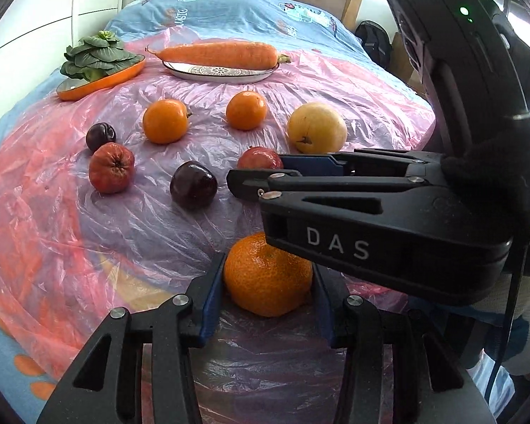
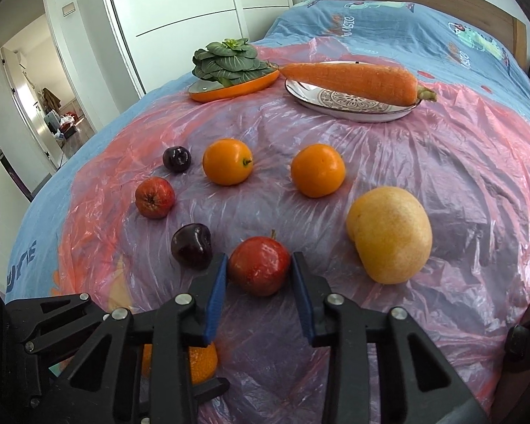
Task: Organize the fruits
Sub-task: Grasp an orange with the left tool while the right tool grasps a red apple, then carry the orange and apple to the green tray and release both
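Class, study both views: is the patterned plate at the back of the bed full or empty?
Not empty: the patterned plate holds one carrot lying across it, both ends overhanging the rim. Nothing else is on it.

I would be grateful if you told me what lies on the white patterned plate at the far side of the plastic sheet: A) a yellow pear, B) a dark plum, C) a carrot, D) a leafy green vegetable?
C: a long carrot lies across the white patterned plate, while the leafy green vegetable sits on the orange dish beside it.
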`<state>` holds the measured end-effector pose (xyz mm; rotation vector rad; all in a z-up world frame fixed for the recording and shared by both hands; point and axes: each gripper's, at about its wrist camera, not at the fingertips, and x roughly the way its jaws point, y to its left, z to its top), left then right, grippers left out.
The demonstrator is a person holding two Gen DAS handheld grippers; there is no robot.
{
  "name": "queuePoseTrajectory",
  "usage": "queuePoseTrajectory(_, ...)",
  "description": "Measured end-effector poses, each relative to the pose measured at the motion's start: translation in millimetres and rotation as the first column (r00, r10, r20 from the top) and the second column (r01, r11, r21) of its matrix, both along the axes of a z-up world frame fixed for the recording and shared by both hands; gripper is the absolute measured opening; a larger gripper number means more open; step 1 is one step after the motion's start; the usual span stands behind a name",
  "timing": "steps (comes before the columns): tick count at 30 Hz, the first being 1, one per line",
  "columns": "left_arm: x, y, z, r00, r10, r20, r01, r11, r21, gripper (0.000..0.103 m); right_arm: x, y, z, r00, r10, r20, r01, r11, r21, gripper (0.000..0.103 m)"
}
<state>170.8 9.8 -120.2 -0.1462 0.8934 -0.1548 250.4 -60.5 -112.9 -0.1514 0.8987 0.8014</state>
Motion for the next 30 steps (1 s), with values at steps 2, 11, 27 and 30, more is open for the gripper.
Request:
queuePoseTrajectory(2, 0, 0, 0, 1.000, 0.000, 0.004, 0.000, 1.000, -0.005, 0.039, -1, 1, 1, 1.000, 0.001, 0.006, -0.001, 1.000, -0.002, 0.028)
queuePoseTrajectory(11, -6, -2, 5, 1.000, 0.005, 0.023, -0.005, 1.000, 0.004, 0.039, -10, -22, 25, 0.998, -0.042, 0.043, 0.040, 0.998, 0.040, 0.028)
queuePoseTrajectory(27, -32, -40, 53, 0.997, -0.026, 0.068, 0.022, 0.998, 0.055, 0.039, -76, -136, 81, 0.974, -0.217, 0.064, 0.215, 0.976, 0.038, 0.028)
queuePoseTrajectory(30, -38, -57, 61, 0.997, -0.056, 0.062, 0.053, 0.997, 0.051, 0.039, -88, -162, 85, 0.965, -0.252, 0.068, 0.250, 0.968, 0.028, 0.028)
